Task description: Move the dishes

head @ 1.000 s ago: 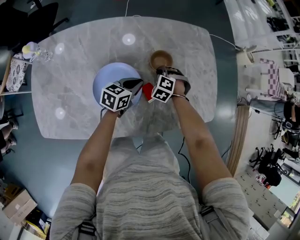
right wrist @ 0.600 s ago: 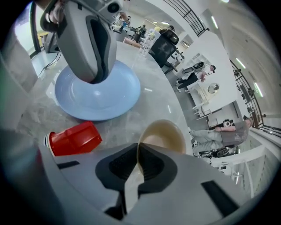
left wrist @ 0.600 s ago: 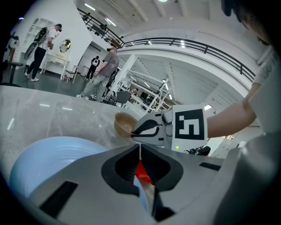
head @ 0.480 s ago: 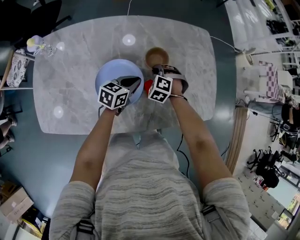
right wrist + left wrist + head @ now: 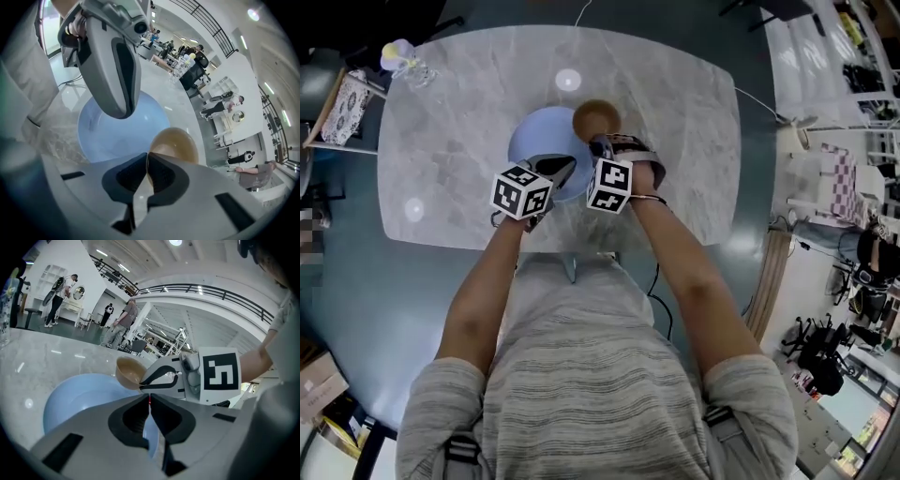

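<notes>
Seemingly mid-carry, the left tool (image 5: 150,398) gripped the blue plate (image 5: 77,404) by its rim, the right tool (image 5: 146,158) the tan bowl (image 5: 177,143); a level set-down seemed next.

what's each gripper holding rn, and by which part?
The left gripper is clamped on the plate at its rim. The right gripper is clamped on the bowl, also at its rim.

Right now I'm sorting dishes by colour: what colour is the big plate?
Light blue; the plate shows best in the right gripper view.
</notes>
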Demonstrator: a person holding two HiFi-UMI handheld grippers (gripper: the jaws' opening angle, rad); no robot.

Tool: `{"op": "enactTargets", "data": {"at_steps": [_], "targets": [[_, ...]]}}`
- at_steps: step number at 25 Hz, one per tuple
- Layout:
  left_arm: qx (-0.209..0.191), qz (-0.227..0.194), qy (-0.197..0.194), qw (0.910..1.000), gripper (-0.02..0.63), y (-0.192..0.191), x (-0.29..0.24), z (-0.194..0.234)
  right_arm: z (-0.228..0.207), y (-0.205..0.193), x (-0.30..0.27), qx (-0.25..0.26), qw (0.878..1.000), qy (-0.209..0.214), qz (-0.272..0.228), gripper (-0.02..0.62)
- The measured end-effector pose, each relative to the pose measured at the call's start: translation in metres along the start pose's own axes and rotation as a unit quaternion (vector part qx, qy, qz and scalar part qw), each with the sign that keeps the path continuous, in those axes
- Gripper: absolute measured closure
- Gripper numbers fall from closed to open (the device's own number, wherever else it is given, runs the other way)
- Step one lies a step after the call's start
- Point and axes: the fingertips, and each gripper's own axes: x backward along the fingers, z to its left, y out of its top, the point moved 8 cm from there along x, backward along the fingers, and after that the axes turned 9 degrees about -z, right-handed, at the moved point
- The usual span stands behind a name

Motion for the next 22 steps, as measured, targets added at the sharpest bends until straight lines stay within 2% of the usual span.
{"op": "enactTargets", "data": {"at_steps": [10, 16, 22], "targets": [[0.022, 0.006, 0.034, 0.9992, 0.577, -0.032, 0.056, 0.014, 0.039, 0.057, -0.021, 0.057, 0.997, 0.038, -0.026, 0.569], [0.026, 0.006, 0.040, 0.9988, 0.577, -0.038, 0.075, 0.024, 0.058, 0.077, -0.034, 0.061, 0.996, 0.057, -0.029, 0.569], [0.025, 0.009, 0.034, 0.9991, 0.577, -0.041, 0.081, 0.023, 0.073, 0.079, -0.035, 0.059, 0.996, 0.068, -0.021, 0.569]]}}
